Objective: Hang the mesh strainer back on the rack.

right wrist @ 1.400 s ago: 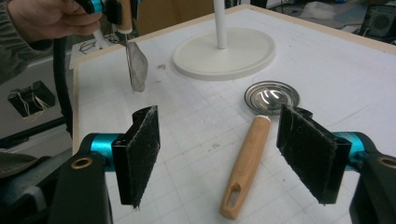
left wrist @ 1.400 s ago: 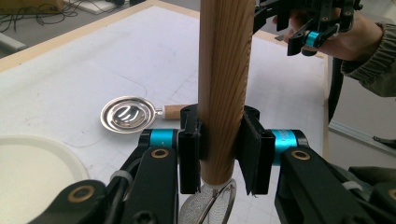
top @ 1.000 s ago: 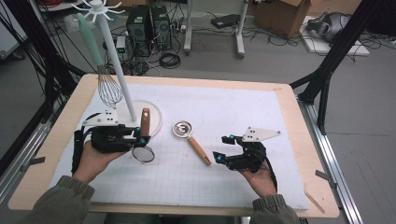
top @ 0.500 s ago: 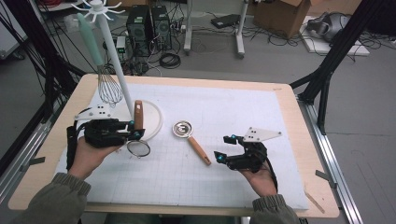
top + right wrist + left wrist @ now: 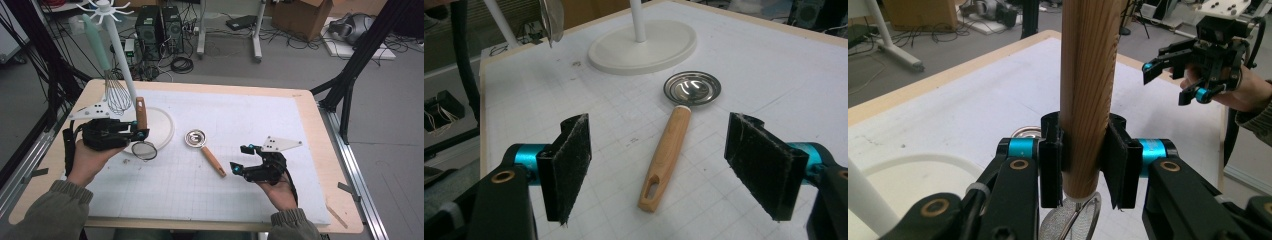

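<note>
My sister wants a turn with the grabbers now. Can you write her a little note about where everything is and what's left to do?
Left gripper: shut on the wooden handle of the mesh strainer, held upright and lifted beside the white stand's base.
Right gripper: open, holding nothing, facing the metal ladle lying flat on the white mat.
Whisk already hangs on the stand.
Done: strainer picked up.
Left, probably: hang the strainer on the stand, then pick up the ladle.

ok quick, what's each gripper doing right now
Left gripper: tongs closed on the wooden handle of the small mesh strainer, lifted.
Right gripper: tongs open, holding nothing, facing the wooden-handled metal ladle.
</note>
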### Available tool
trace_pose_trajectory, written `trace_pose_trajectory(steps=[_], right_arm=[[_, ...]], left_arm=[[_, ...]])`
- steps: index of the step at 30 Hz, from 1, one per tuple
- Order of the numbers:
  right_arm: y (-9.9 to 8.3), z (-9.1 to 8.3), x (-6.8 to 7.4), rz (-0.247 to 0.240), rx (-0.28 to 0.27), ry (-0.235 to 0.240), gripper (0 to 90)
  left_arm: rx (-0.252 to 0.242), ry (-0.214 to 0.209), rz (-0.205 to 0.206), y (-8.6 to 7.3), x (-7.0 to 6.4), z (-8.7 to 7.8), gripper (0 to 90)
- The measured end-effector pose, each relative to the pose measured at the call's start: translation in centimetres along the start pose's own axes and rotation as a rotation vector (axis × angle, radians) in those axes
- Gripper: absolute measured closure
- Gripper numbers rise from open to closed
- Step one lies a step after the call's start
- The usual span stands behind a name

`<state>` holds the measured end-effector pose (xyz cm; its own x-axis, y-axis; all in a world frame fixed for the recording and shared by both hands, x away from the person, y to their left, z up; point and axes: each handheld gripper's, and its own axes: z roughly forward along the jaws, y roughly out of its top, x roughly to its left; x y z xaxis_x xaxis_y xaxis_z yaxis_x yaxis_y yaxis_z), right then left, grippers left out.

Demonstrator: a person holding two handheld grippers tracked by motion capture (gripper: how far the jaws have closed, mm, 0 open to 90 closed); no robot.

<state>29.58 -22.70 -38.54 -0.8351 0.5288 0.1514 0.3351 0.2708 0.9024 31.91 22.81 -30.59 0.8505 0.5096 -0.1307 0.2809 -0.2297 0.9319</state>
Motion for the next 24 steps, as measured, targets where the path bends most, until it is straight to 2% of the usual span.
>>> trace_pose_trajectory(steps=[10, 24], right_arm=[[0.0, -0.1, -0.1, 0.005, -0.006, -0.009, 25.1], [-0.1, -0.1, -0.2, 0.002, -0.003, -0.014, 25.0]], left_arm=[[-0.028, 0.026, -0.009, 1.2, 0.8, -1.1, 71.1], [-0.037, 0.058, -0.019, 2.7, 1.5, -2.7, 71.1]])
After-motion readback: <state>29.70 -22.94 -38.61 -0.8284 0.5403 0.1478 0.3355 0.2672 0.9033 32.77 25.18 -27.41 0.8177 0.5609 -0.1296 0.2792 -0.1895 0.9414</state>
